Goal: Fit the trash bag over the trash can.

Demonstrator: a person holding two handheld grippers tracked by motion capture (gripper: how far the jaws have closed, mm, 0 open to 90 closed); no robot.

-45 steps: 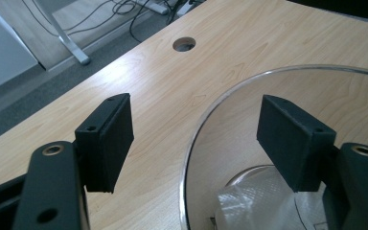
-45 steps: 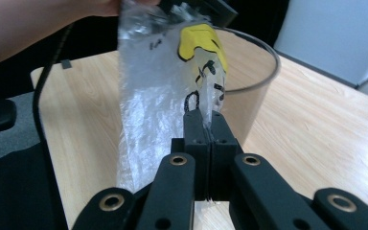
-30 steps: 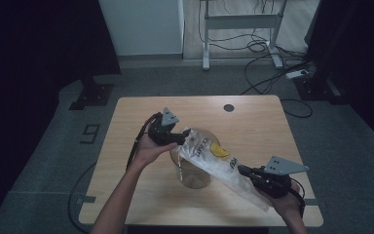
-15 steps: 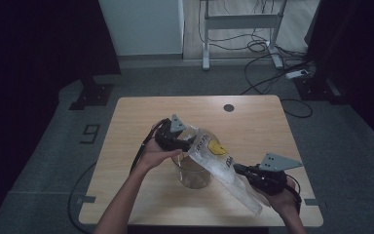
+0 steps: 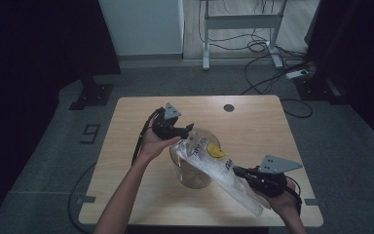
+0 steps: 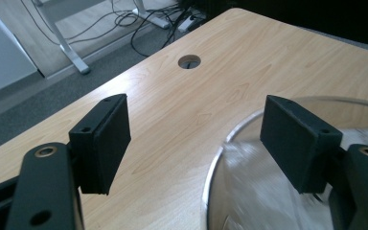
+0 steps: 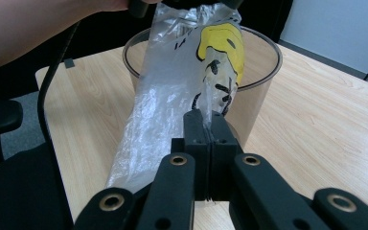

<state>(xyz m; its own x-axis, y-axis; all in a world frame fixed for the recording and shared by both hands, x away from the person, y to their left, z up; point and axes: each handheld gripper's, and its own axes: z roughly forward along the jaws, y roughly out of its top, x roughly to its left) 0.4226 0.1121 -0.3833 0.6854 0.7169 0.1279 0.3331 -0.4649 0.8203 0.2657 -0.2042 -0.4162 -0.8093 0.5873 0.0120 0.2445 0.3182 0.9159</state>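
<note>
A clear plastic bag (image 5: 213,171) with a yellow smiley print lies slanted across the rim of a clear round container (image 5: 195,176) in the middle of the table. My right gripper (image 5: 237,171) is shut on the bag's lower part. In the right gripper view its jaws (image 7: 206,120) pinch the bag (image 7: 172,96) in front of the container (image 7: 261,81). My left gripper (image 5: 182,132) is at the bag's upper end, above the container's far left rim. In the left gripper view its jaws (image 6: 196,139) stand wide apart with only bare table between them, and the container's rim (image 6: 230,139) lies under the right jaw.
The wooden table (image 5: 253,122) has a round cable hole (image 5: 229,107) near its far edge. A cable (image 5: 141,141) trails from the left gripper toward the table's left side. Beyond the table are a desk frame and loose cables on the floor (image 5: 263,48).
The left hand has shifted a little beside the bag's upper end. The right gripper has stayed in place, still shut on the bag.
</note>
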